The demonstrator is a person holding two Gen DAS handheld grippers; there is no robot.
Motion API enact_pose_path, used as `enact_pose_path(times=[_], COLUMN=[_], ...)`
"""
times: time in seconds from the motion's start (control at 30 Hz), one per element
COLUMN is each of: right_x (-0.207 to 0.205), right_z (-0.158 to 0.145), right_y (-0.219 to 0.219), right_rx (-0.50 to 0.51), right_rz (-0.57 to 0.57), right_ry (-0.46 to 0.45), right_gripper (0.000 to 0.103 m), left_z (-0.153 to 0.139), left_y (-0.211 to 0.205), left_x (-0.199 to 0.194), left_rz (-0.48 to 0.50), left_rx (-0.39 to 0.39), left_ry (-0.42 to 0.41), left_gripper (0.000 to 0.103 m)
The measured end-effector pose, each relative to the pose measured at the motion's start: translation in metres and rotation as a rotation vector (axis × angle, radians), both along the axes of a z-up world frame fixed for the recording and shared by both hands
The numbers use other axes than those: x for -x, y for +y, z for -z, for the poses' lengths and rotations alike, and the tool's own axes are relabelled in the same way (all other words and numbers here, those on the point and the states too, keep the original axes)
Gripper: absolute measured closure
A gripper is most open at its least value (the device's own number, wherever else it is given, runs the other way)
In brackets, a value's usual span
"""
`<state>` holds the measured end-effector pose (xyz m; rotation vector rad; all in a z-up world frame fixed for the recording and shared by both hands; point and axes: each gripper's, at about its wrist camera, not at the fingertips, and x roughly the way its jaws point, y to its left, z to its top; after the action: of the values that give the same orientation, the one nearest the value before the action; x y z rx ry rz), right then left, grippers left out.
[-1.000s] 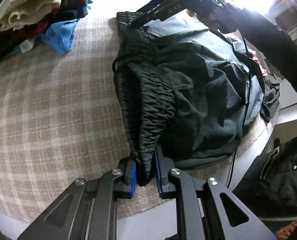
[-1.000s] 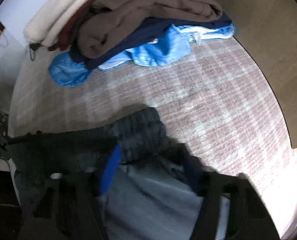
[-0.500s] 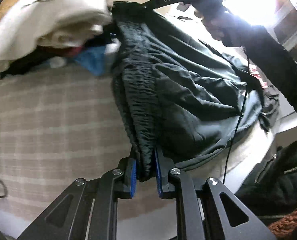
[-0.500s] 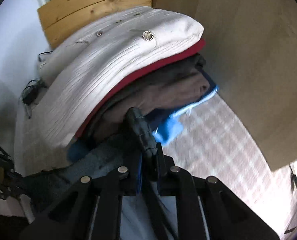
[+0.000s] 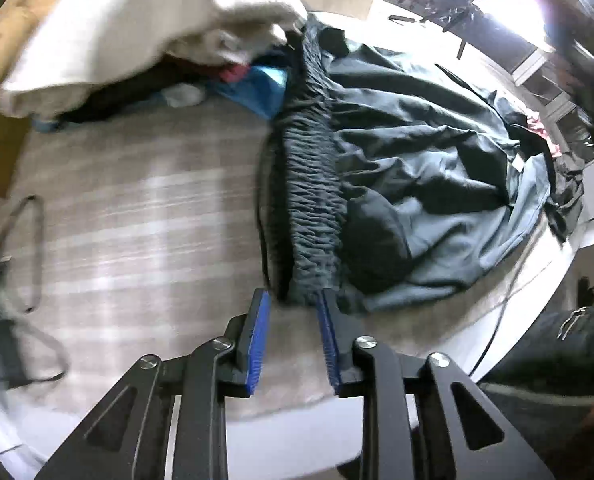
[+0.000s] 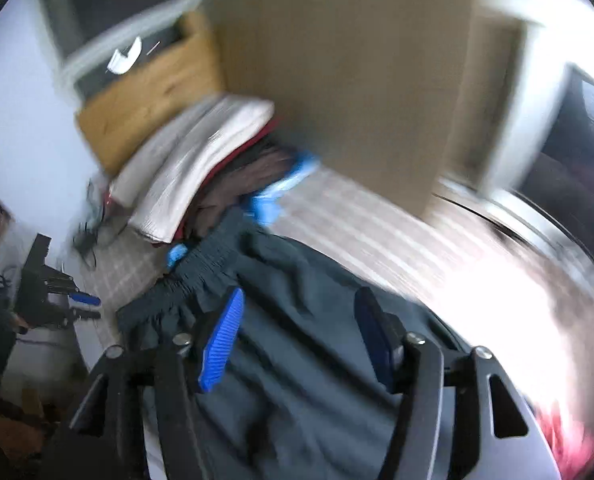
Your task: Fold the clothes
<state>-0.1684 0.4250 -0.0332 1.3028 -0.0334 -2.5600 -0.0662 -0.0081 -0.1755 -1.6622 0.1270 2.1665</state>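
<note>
On plaid beige bed cover (image 5: 137, 216) | dark grey trousers with ruched elastic waistband (image 5: 313, 200) lie flat, waistband stretched straight for folding | left gripper (image 5: 293, 336) jaws opening, waistband end just beyond tips, unpinched | right gripper (image 6: 297, 340) jaws opening, spread above fabric, holding nothing | folded clothes stack (image 5: 145, 36) parked aside.

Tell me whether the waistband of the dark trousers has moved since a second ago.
Yes. In the left wrist view the waistband now reaches up beside the pile of folded clothes, closer than before, and the left gripper, opening, has let it go.
</note>
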Motion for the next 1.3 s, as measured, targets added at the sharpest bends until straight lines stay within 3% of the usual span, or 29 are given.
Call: enact_pose_path(times=[0.1,0.17,0.27,0.4,0.5,0.6,0.73,0.8,0.83,0.87,0.97,1.13,1.3], right_x=[-0.076,-0.143,-0.230,-0.298,-0.299,-0.273,-0.214,-0.198,-0.193,-0.196,-0.203,-0.208,-0.167], right_z=[-0.020,-0.015,0.015,0.063,0.094,0.121,0.166,0.182,0.187,0.185,0.166,0.112,0.055], right_y=[0.063,0.116,0.185,0.251,0.263,0.242,0.218,0.226,0.230,0.237,0.266,0.317,0.400], right_rx=[-0.004,0.043,0.119,0.158,0.128,0.113,-0.017,-0.051,-0.055,-0.025,0.085,0.046,-0.077], right_rz=[0.241,0.443,0.712,0.920,0.896,0.736,0.528,0.488,0.473,0.466,0.438,0.433,0.521], right_ry=[0.043,0.048,0.021,-0.062,-0.137,-0.148,-0.219,-0.260,-0.276,-0.274,-0.229,-0.140,-0.055], right_gripper=[0.046,0.046,0.046,0.046,0.046,0.046,0.046,0.047,0.064,0.098,0.100,0.101,0.101], left_z=[-0.019,-0.034,-0.044,-0.039,-0.028,-0.013,0.006,0.014,0.018,0.023,0.034,0.043,0.046], left_y=[-0.019,-0.018,0.032,0.129,0.202,0.258,0.300,0.309,0.311,0.313,0.311,0.304,0.301], left_x=[-0.005,-0.006,-0.007,-0.016,-0.034,-0.047,-0.050,-0.046,-0.043,-0.040,-0.035,-0.036,-0.033], left_rz=[-0.030,-0.001,0.131,0.352,0.513,0.607,0.627,0.603,0.578,0.550,0.475,0.382,0.307], left_rx=[0.050,0.030,-0.038,-0.098,-0.113,-0.112,-0.081,-0.056,-0.046,-0.037,-0.013,0.012,0.042], left_ry=[0.029,0.056,0.073,0.076,0.061,0.020,-0.038,-0.049,-0.060,-0.073,-0.099,-0.117,-0.122], left_gripper=[0.080,0.080,0.080,0.077,0.076,0.076,0.076,0.076,0.076,0.076,0.076,0.076,0.076])
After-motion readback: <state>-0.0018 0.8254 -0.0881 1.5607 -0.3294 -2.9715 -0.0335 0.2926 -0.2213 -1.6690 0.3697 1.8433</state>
